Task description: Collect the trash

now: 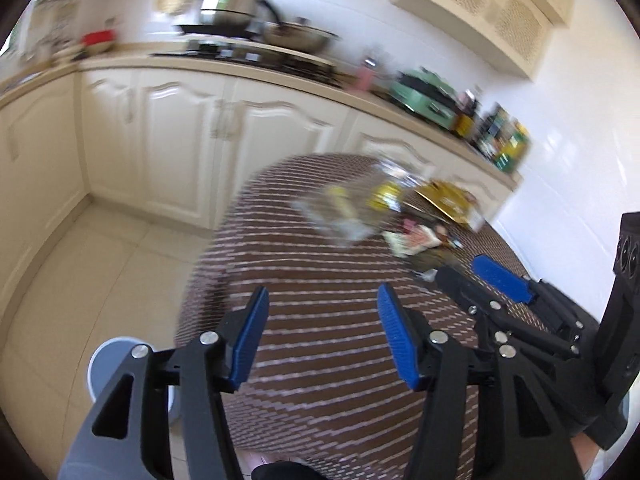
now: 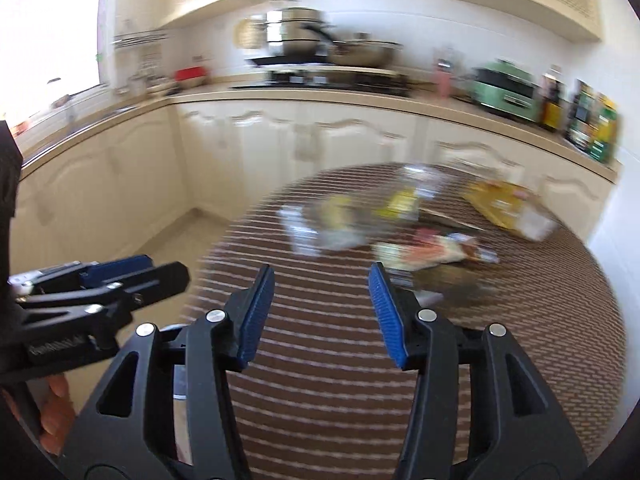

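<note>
A round table (image 1: pixel 280 248) (image 2: pixel 520 320) under a brown striped cloth carries blurred trash at its far side. There lie a clear plastic bottle with a yellow label (image 1: pixel 344 208) (image 2: pixel 332 220), a yellow bag (image 1: pixel 444 200) (image 2: pixel 504 204) and a crumpled snack wrapper (image 1: pixel 416 236) (image 2: pixel 432 250). My left gripper (image 1: pixel 323 292) (image 2: pixel 164 266) hangs open above the near half of the table, nothing between its blue pads. My right gripper (image 2: pixel 321 270) (image 1: pixel 464 270) is beside it, also open and empty, its tips short of the wrapper.
Cream cabinets and a counter (image 2: pixel 360 100) run behind the table, with pots on a stove (image 2: pixel 320 52), a green appliance (image 2: pixel 504 84) and boxes. A pale blue round object (image 1: pixel 108 360) stands on the tiled floor at the left. A white wall is on the right.
</note>
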`<control>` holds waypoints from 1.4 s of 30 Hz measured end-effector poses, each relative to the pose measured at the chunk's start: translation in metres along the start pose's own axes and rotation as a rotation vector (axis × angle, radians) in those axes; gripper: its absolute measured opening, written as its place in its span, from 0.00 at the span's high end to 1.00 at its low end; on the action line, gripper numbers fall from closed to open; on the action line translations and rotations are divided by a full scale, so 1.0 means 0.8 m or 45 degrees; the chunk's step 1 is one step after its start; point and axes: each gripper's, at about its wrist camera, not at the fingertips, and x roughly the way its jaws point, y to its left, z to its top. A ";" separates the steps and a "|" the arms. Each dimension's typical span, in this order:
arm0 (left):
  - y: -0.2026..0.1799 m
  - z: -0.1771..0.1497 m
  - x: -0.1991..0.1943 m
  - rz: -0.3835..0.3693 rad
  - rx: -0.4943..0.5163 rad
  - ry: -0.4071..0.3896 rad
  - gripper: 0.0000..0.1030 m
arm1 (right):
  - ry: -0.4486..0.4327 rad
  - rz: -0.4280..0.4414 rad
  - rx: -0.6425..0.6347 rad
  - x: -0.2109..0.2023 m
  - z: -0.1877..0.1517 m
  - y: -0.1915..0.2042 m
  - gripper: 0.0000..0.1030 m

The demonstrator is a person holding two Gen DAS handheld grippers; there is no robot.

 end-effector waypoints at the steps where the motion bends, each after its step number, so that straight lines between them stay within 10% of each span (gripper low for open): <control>1: -0.022 0.002 0.012 -0.013 0.045 0.017 0.45 | 0.010 -0.042 0.028 -0.004 -0.004 -0.029 0.49; 11: -0.148 -0.005 0.119 -0.008 0.388 0.187 0.44 | 0.055 -0.215 0.230 -0.008 -0.042 -0.193 0.48; 23: -0.200 0.010 0.204 0.055 0.516 0.319 0.44 | 0.096 -0.172 0.255 0.020 -0.027 -0.224 0.44; 32: -0.199 0.023 0.193 0.043 0.484 0.267 0.97 | 0.172 -0.113 0.262 0.049 -0.021 -0.223 0.44; 42: -0.139 0.062 0.135 -0.068 0.247 0.095 1.00 | 0.225 -0.028 0.257 0.091 0.010 -0.197 0.44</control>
